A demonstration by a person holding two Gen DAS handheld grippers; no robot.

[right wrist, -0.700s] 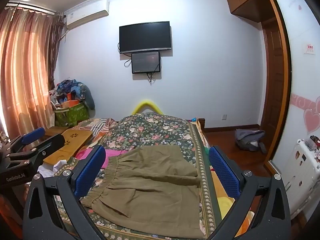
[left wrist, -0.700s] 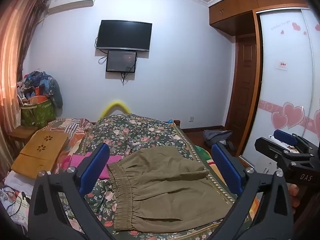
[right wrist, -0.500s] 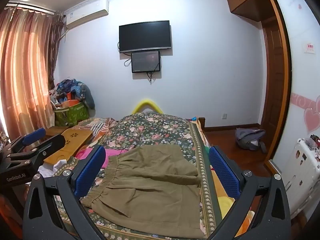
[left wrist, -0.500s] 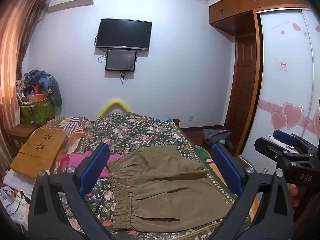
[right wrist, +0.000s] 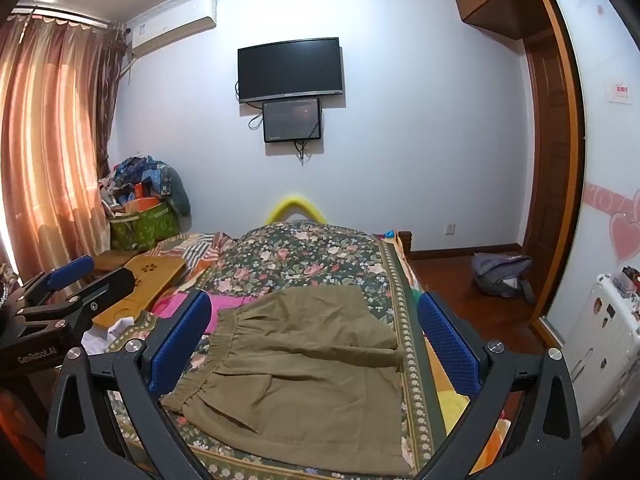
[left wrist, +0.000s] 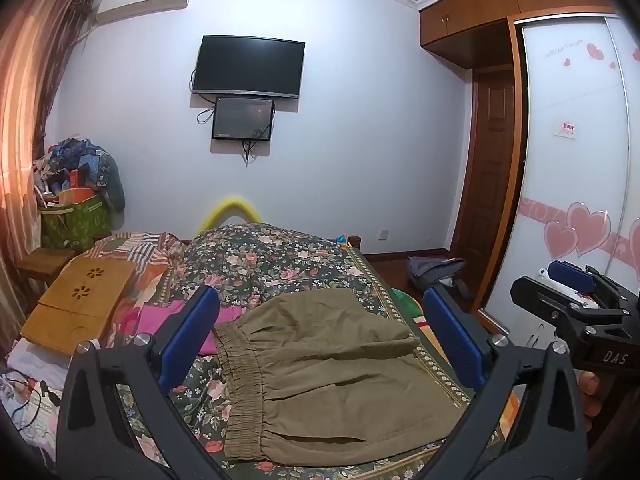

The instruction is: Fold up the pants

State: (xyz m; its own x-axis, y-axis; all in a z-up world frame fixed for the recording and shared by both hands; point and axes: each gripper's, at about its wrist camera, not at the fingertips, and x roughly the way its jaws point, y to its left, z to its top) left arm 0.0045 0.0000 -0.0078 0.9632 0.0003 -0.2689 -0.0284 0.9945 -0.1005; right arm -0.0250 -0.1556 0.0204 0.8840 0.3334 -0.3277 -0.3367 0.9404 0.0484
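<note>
Olive-khaki pants [left wrist: 332, 376] on a dark green bedspread [left wrist: 276, 256] — pink-and-cream flowers; blue pads on black left gripper [left wrist: 320, 344].

Near hem of the pants [left wrist: 336, 376] drops behind the left gripper [left wrist: 320, 340] frame and the bottom edge of its view; its left finger also hides part of the pink cloth [left wrist: 160, 318]; over on the right gripper [right wrist: 314, 338] camera the waistband's near corner slips behind the left finger; small screen [right wrist: 292, 120] under the TV [right wrist: 290, 69] is too dim to read; wardrobe sticker [left wrist: 565, 129] text too tiny; laundry pile [right wrist: 146, 178] is just a jumble.
</note>
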